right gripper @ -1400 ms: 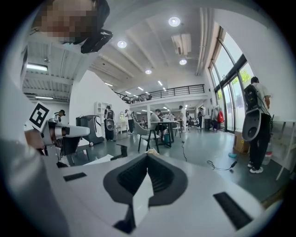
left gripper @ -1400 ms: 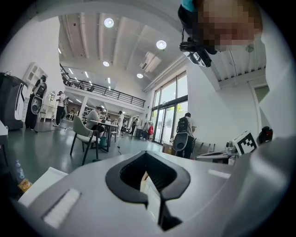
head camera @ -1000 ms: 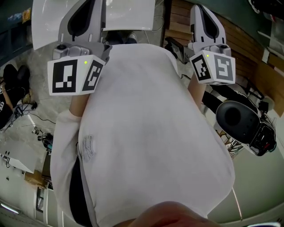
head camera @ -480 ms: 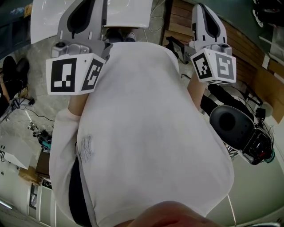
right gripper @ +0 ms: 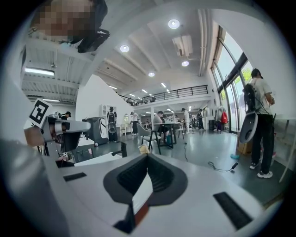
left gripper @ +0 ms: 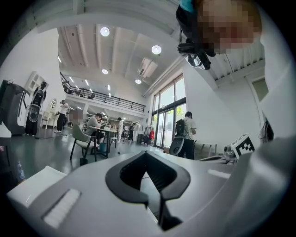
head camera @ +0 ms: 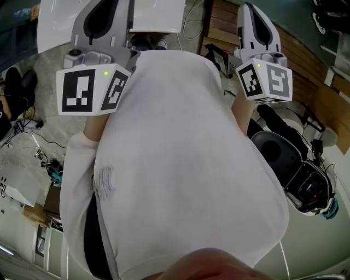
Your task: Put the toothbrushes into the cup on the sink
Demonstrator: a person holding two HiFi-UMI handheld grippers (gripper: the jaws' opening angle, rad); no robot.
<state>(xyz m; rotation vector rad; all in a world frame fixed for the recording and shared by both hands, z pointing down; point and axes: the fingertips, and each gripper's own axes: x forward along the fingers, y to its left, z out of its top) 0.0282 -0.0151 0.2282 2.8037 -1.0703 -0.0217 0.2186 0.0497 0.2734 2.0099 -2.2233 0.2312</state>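
No toothbrush, cup or sink shows in any view. In the head view both grippers are held up against the person's white shirt (head camera: 175, 164), and their marker cubes show at the left (head camera: 90, 90) and the right (head camera: 265, 82). In the left gripper view, my left gripper (left gripper: 146, 152) points level into a large hall, its jaws meeting at the tips with nothing between them. In the right gripper view, my right gripper (right gripper: 147, 155) is likewise shut and empty, aimed slightly downward across the hall floor.
A black round device with cables (head camera: 281, 158) lies on the floor at the right, beside wooden boards (head camera: 298, 60). A white panel (head camera: 156, 13) is ahead. In the hall, people sit at a table (left gripper: 99, 132) and a person with a backpack (right gripper: 261, 115) stands by the windows.
The floor and the black round device have slid down and to the right in the head view, so the person is moving. Both grippers stay shut against the shirt.
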